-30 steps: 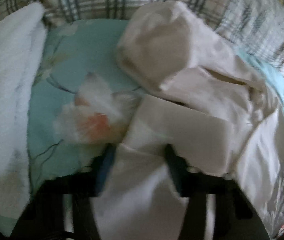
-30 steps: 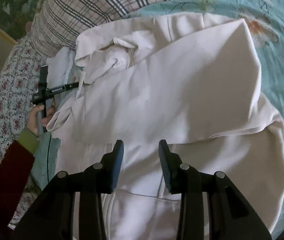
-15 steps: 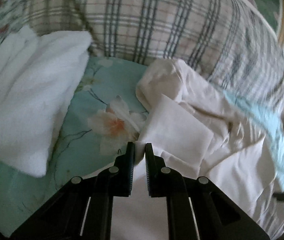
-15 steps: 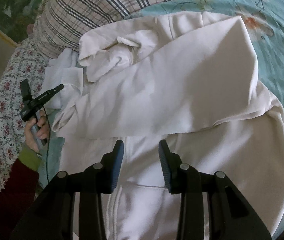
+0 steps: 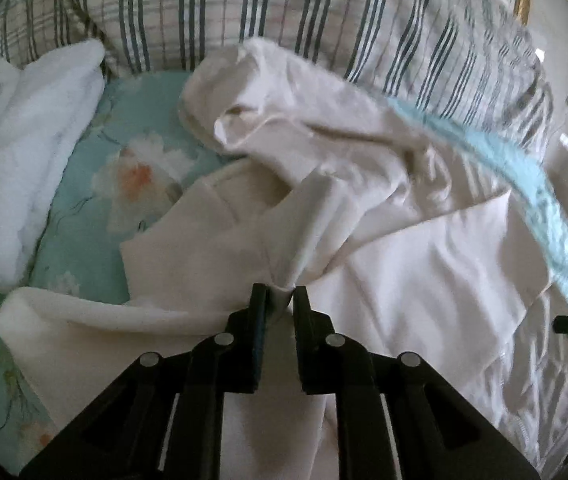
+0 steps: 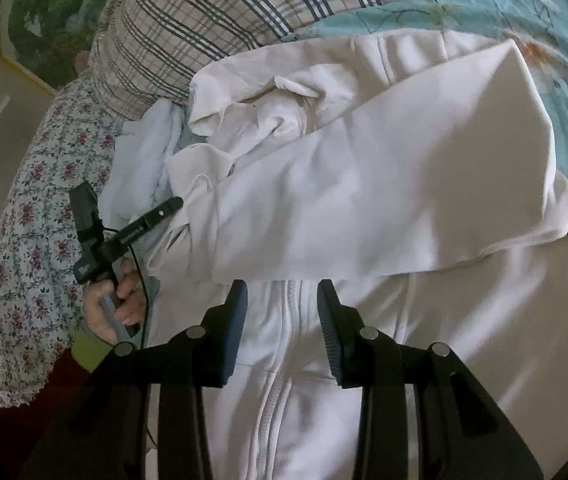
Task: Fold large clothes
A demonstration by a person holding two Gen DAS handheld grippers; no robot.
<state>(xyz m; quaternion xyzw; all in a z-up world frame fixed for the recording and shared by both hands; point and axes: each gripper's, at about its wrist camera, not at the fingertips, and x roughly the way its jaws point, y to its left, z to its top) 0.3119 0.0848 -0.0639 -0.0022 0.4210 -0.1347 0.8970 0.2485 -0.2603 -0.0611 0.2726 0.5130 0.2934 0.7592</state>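
Pinched nearly together, the left gripper's [image 5: 280,300] fingers [image 5: 259,308] clamp a bunched sleeve end of the cream zip-up jacket [image 5: 403,264], which is spread over the floral bedsheet [image 5: 84,216]. At ten o'clock from that grip lies a white towel [image 5: 16,160]; at twelve o'clock a plaid pillow [image 5: 284,8] sits behind the crumpled hood. Spread wide with nothing between them, the right gripper [image 6: 282,300] hovers above the jacket's zipper [image 6: 284,360], and the folded sleeve [image 6: 383,184] runs toward two o'clock.
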